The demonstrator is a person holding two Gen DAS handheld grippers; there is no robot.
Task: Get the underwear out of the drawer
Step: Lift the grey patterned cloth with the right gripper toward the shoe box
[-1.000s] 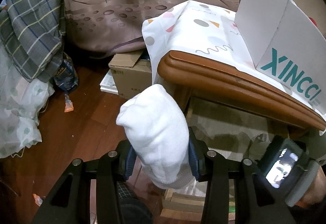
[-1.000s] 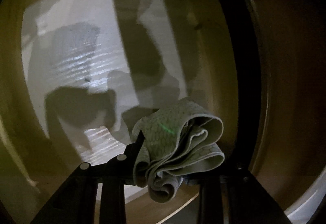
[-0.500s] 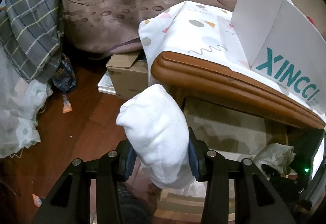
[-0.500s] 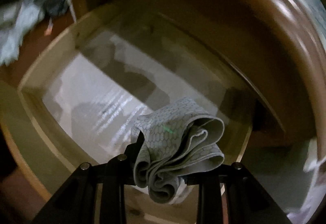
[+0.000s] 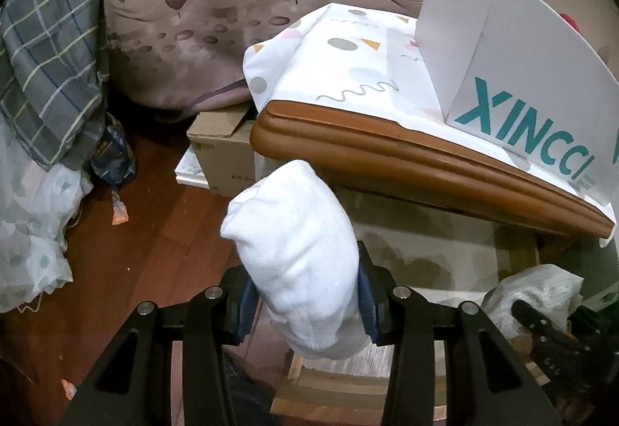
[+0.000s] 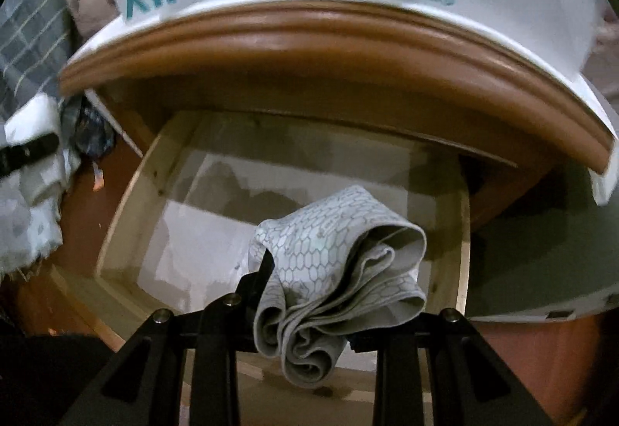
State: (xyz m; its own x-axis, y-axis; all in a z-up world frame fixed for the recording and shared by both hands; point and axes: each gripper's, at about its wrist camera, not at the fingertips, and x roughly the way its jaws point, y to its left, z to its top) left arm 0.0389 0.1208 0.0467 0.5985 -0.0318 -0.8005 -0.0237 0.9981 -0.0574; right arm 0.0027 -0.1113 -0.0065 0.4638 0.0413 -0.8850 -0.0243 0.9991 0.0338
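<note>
Underwear, a grey hexagon-print bunch of soft cloth (image 6: 340,279), sits clamped in the right hand-held gripper (image 6: 313,294), held above the open pale-wood drawer (image 6: 462,252) and near its front edge. Left hand-held gripper (image 5: 301,294) is clamped too, on a white fluffy rolled garment (image 5: 294,255), out over the dark wooden floor (image 5: 162,232). Best play now, I'd say: keep both grips firm and lift the loose folds clear of the drawer rim so nothing snags. Right wrist view shows the drawer's bare white-lined bottom; left wrist view instead shows the patterned cloth (image 5: 332,70) and white XINCCI shoebox (image 5: 514,77) on the brown wooden counter (image 5: 387,151).
</note>
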